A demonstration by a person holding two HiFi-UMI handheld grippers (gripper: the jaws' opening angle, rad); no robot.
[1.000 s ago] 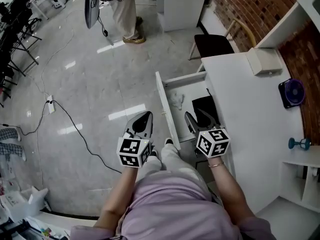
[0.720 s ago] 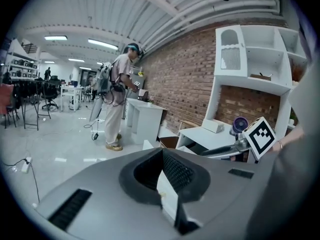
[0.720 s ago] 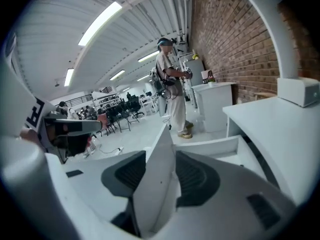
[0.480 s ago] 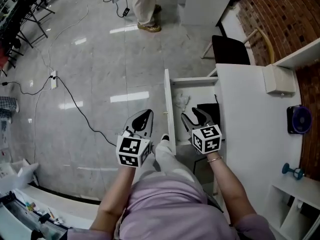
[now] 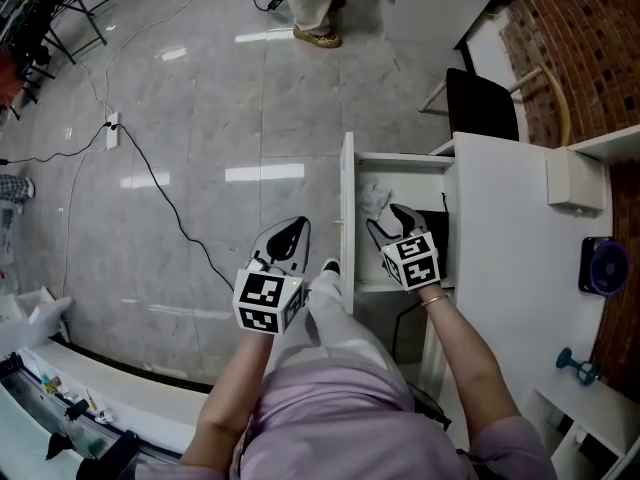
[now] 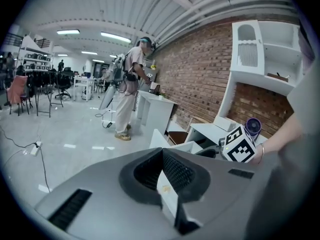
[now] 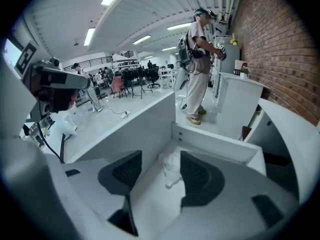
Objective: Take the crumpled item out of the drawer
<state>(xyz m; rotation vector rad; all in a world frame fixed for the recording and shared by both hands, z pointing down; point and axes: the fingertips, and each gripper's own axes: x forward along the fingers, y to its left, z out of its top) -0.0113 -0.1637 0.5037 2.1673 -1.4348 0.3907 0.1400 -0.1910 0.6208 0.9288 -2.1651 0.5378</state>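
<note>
The white drawer (image 5: 347,218) stands pulled out of the white desk (image 5: 520,238). A white crumpled item (image 5: 375,196) lies on the drawer's floor near its far left corner. My right gripper (image 5: 392,224) hangs over the drawer just short of the item, jaws opening. In the right gripper view the crumpled item (image 7: 170,165) lies ahead in line with the gap of the right gripper (image 7: 161,167), and the pads do not press on it. My left gripper (image 5: 290,233) stays outside the drawer over the floor; in its own view the left gripper (image 6: 167,176) has its jaws together, nothing held.
A black object (image 5: 435,233) fills the drawer's right side. A black chair (image 5: 483,103) stands beyond the desk, and a purple fan (image 5: 605,266) sits on it. A person (image 5: 310,3) stands on the floor ahead. A cable (image 5: 150,183) runs across the tiles at left.
My right gripper has moved forward over the drawer toward the crumpled item and its jaws have widened. The left gripper has hardly shifted.
</note>
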